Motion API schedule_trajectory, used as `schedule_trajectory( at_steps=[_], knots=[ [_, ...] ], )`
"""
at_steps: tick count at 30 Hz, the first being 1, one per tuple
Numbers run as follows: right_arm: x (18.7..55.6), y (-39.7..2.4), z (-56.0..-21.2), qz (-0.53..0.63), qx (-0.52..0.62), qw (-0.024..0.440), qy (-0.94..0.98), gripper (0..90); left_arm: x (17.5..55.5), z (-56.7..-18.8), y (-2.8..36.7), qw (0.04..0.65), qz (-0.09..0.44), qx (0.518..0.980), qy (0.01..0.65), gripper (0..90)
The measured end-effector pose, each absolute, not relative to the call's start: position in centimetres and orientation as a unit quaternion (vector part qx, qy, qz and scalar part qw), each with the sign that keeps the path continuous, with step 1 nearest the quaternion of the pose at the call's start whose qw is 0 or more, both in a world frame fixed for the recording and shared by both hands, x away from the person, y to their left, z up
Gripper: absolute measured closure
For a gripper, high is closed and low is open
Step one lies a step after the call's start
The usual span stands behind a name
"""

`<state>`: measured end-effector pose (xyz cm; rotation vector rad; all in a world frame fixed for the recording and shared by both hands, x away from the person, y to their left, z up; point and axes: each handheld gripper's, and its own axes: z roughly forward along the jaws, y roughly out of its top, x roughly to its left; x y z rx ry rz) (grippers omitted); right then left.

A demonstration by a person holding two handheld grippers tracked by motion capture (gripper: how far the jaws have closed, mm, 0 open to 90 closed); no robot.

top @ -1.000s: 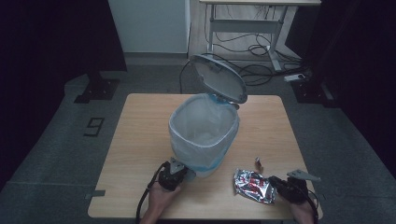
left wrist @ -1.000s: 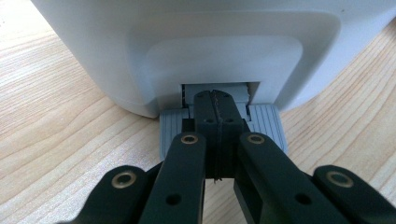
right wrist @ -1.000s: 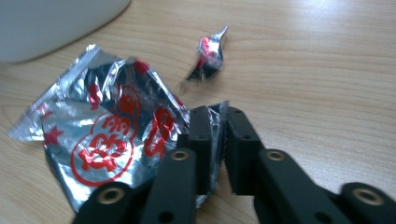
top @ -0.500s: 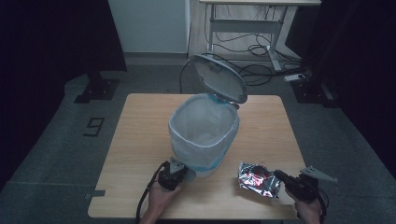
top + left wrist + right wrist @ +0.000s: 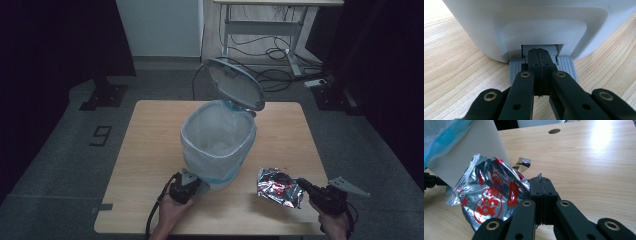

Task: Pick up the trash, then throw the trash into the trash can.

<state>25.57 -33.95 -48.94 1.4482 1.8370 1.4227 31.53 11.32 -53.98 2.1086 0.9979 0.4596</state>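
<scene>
Near edge first: left gripper (image 5: 186,186) sits at abt 7 o'clock of the bin (image 5: 218,145), jaws pressed together w/ nothing between them, tips down on the grey pedal (image 5: 541,67) at the bin's foot. The lid (image 5: 234,83) stands tipped up at the bin's 12 o'clock, so the pedal looks pressed — my read, not certain.

Right gripper (image 5: 306,187) is at abt 5 o'clock of the table (image 5: 145,150), jaws clamped on the right edge of the foil wrapper (image 5: 278,187). In the right gripper view the wrapper (image 5: 489,199) hangs off the jaws toward 10 o'clock, crumpled, silver w/ red print, just beside the bin wall.

Key relation: bin mouth lies at abt 10–11 o'clock from the right gripper, higher than the wrapper. Right hand is the nearer one & already has it. Wrapper's long axis runs roughly along the table's near edge, pointing at the bin. Next move prob needs a lift over the rim — liner (image 5: 200,131) is loose.
</scene>
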Motion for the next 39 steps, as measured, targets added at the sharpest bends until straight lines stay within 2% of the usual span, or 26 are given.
schedule_trajectory(
  at_steps=[20, 39],
  knots=[
    [24.8, -34.5, -46.7, 0.552, 0.506, 0.214, 0.627, 89.2, 31.5, -54.0, 11.3, 0.374, 0.179, 0.822, 0.390, 90.0],
    [23.8, -33.3, -42.8, 0.596, 0.465, 0.233, 0.612, 89.2, 31.5, -54.0, 11.3, 0.374, 0.178, 0.822, 0.391, 90.0]
  ],
)
